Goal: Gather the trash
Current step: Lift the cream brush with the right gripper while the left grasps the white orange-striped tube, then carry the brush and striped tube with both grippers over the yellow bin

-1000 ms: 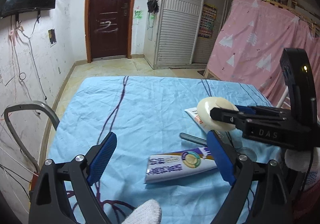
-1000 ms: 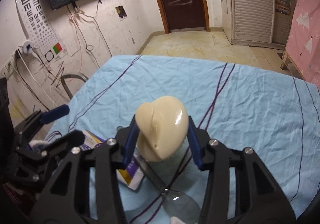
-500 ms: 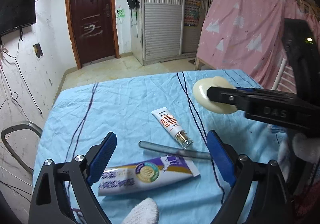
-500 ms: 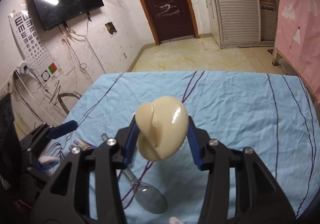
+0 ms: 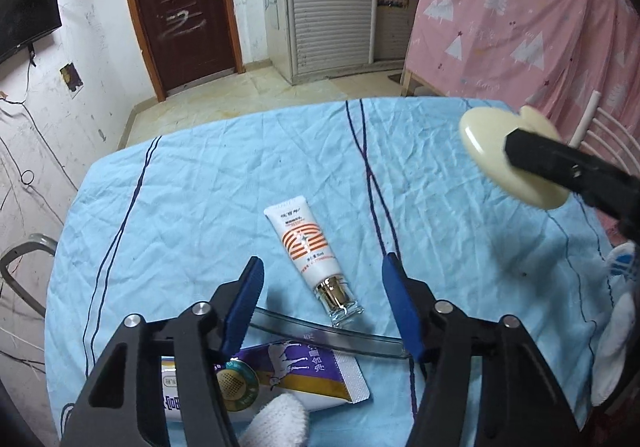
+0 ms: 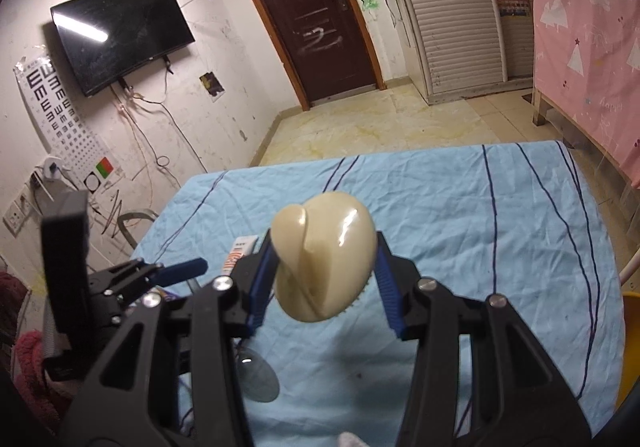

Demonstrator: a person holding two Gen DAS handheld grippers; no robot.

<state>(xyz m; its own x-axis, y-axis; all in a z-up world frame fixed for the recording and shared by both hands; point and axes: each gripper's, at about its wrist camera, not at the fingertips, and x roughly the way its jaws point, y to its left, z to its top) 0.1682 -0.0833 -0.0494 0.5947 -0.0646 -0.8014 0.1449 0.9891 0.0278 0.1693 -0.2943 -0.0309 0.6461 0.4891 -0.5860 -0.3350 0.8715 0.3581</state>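
Pale blue cloth with dark thin stripes, creased, covering the worktop (image 5: pixel 180 207).

Item 1. Cream plastic brush (image 6: pixel 326 255), rounded, glossy, short bristles along its lower edge. Clamped between the blue fingers (image 6: pixel 262 283) of the right gripper (image 6: pixel 324 287), which are closed against its two sides; carried in the air above the cloth. From the left wrist view it shows at the right, above the worktop's far right part.

Item 2. White tube with orange stripes (image 5: pixel 306 247), gold collar and clear cap, lying flat on the cloth, cap end toward the camera, between the fingertips of the left gripper (image 5: pixel 322 301) in the picture. The left fingers have just been closing; they stand apart, and nothing is pressed between them.

Item 3. Clear plastic spoon (image 5: pixel 328 337), handle lying across beneath the left fingers, just below the tube's cap; its bowl shows in the right wrist view.

Item 4. Purple, white and gold toothpaste tube (image 5: pixel 304 371), flat, nearest the camera, partly hidden by the left gripper's frame.

Item 5. White gloved fingertip (image 5: pixel 280 419) at the lower edge.
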